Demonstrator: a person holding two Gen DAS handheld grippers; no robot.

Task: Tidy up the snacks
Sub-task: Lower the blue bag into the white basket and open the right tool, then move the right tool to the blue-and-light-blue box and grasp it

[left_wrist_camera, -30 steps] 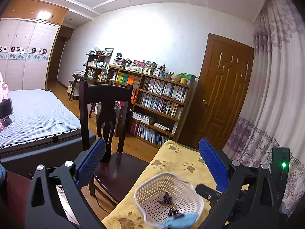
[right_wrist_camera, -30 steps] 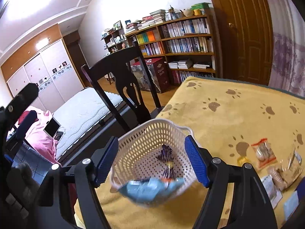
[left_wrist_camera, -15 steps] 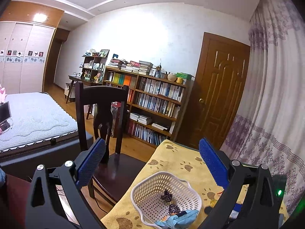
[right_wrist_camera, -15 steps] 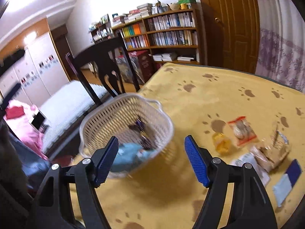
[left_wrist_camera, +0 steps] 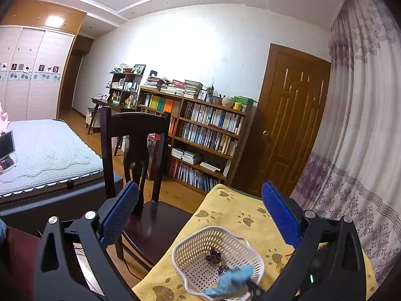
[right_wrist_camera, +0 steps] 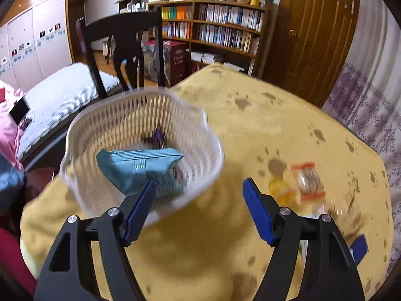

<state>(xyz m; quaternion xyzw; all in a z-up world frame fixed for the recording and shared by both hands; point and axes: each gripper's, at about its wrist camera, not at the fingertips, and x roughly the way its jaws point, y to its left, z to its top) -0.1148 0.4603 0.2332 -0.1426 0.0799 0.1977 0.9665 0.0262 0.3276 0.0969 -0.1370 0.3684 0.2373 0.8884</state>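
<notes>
- The table [right_wrist_camera: 250, 130], under a yellow paw-print cover, carries everything. A dark wooden chair [left_wrist_camera: 135, 150] stands at its left edge, and a bookshelf [left_wrist_camera: 200, 138] lines the far wall beyond.
- The white perforated basket [right_wrist_camera: 105, 115] sits near the table's left edge, close to the chair. That seems a sensible spot, since it keeps the collecting point apart from the loose snacks.
- The blue snack packet [right_wrist_camera: 140, 168] lies inside the basket, leaning against the near wall. It looks too long to lie flat on the floor of the basket.
- The left gripper [left_wrist_camera: 200, 215] hangs above the chair-side edge of the table with its fingers spread wide and nothing between them. It appears to be waiting out of the way.
- The right gripper [right_wrist_camera: 198, 210] is over the cover just on the near side of the basket, pads apart and empty. It points between the basket and the loose snacks, probably ready for another pick.
- Toward the right edge lie an orange-edged clear packet [right_wrist_camera: 308, 180] and, touching its left side, a small yellow sweet [right_wrist_camera: 280, 190].
- Further wrappers near the right corner are too blurred to name.
- Two dark-wrapped sweets [left_wrist_camera: 213, 258] rest on the basket floor, behind the blue packet.
</notes>
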